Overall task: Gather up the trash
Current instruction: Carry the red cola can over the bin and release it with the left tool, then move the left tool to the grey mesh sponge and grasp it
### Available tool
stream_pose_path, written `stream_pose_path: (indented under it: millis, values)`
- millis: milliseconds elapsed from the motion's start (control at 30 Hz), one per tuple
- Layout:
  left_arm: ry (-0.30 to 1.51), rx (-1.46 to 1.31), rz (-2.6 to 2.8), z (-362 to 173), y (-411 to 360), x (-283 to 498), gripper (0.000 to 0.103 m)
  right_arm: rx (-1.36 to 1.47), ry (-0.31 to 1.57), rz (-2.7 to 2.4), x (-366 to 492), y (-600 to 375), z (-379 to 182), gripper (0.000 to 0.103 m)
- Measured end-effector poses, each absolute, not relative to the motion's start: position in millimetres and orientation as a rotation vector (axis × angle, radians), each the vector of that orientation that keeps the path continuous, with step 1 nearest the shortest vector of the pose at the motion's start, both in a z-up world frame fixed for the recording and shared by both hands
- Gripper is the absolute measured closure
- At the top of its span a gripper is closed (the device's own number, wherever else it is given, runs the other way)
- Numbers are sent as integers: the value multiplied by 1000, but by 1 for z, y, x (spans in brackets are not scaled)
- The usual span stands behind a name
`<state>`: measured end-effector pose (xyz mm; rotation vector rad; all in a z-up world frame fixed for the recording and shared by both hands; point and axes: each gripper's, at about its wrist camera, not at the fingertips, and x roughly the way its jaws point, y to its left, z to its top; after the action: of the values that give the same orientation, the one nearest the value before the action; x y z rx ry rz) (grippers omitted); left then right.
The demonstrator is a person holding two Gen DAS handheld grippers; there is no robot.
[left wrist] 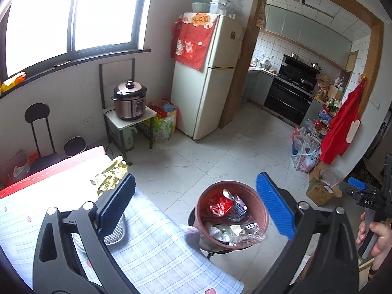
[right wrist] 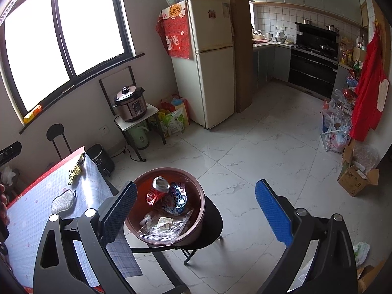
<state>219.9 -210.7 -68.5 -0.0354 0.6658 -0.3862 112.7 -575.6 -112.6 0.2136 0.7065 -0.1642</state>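
Left wrist view shows the left gripper (left wrist: 196, 205) spread and empty; the gold wrapper (left wrist: 110, 177) lies on the table (left wrist: 152, 252) just beyond its left finger. The right gripper (right wrist: 196, 210), also spread and empty, hangs farther off by the trash bowl (right wrist: 198, 196).

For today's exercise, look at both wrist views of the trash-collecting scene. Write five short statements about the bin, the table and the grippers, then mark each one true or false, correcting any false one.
1. The red can lies inside the brown bin. True.
2. The bin stands on the table. False: it sits on a black stool beside the table.
3. A crumpled gold wrapper lies on the table. True.
4. The left gripper is clamped on a bottle. False: it is open and empty.
5. The right gripper holds the can. False: it is open, holding nothing.
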Motion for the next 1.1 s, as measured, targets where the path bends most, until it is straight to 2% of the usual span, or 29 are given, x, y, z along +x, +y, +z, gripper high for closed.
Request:
stream_pose_path:
  millis: [300,667,1100]
  values:
    - [654,-123,-173,-62,-118,167,6,183,687,-84,111,-549,-113,7]
    - [687,-199,38,-86,-14,102,6,176,735,-2,122,-502,-130,7]
    - [744,-242,8,-140,40,112,6,122,767,47,159,-425,-123,7]
